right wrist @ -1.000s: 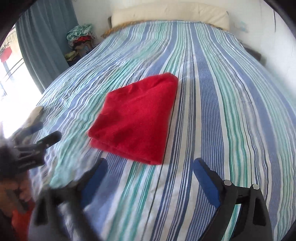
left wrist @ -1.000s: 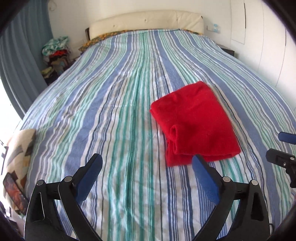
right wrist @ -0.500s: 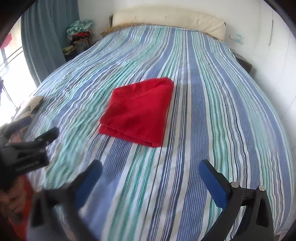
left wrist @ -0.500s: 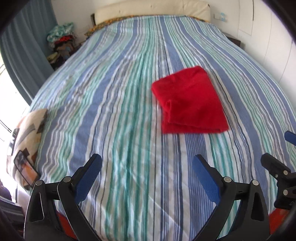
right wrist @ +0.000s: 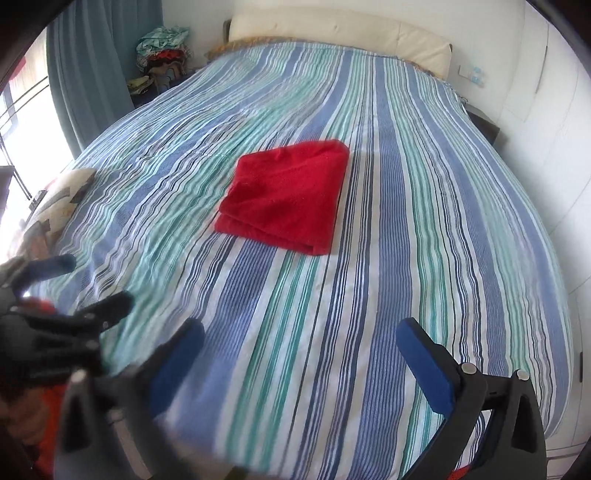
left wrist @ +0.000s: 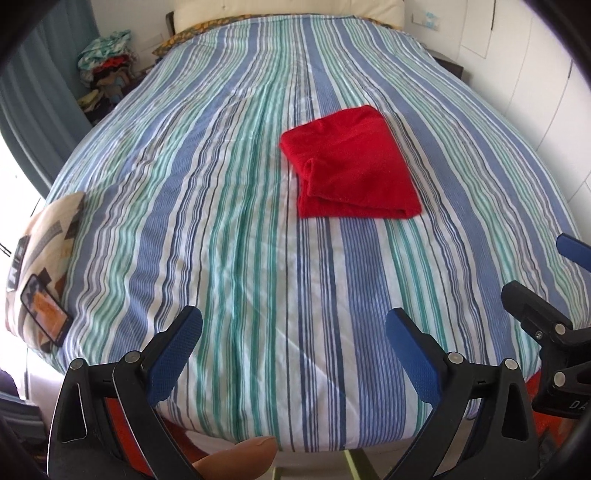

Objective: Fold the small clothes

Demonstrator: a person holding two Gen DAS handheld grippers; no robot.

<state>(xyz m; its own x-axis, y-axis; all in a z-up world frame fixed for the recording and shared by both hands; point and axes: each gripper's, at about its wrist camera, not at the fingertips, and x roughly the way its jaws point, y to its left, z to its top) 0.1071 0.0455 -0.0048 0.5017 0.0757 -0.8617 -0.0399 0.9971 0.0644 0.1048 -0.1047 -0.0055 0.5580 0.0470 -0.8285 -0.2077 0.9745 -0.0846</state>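
Note:
A red garment (left wrist: 354,166) lies folded into a neat rectangle on the striped bedspread (left wrist: 229,206), a little right of the middle. It also shows in the right wrist view as the red garment (right wrist: 286,194). My left gripper (left wrist: 293,330) hangs open over the foot of the bed, well short of the garment, with nothing between its blue pads. My right gripper (right wrist: 301,341) is open too and empty, also near the foot edge. Each gripper appears at the edge of the other's view.
A patterned cushion (left wrist: 44,254) with a phone (left wrist: 44,314) on it sits at the bed's left edge. A pile of clothes (left wrist: 105,70) stands by the curtain at the far left. A cream headboard (right wrist: 332,33) and white wall close the far side.
Both grippers have pulled back from the folded red garment toward the foot of the bed and risen a little. The garment now looks smaller and farther away. It has not moved.

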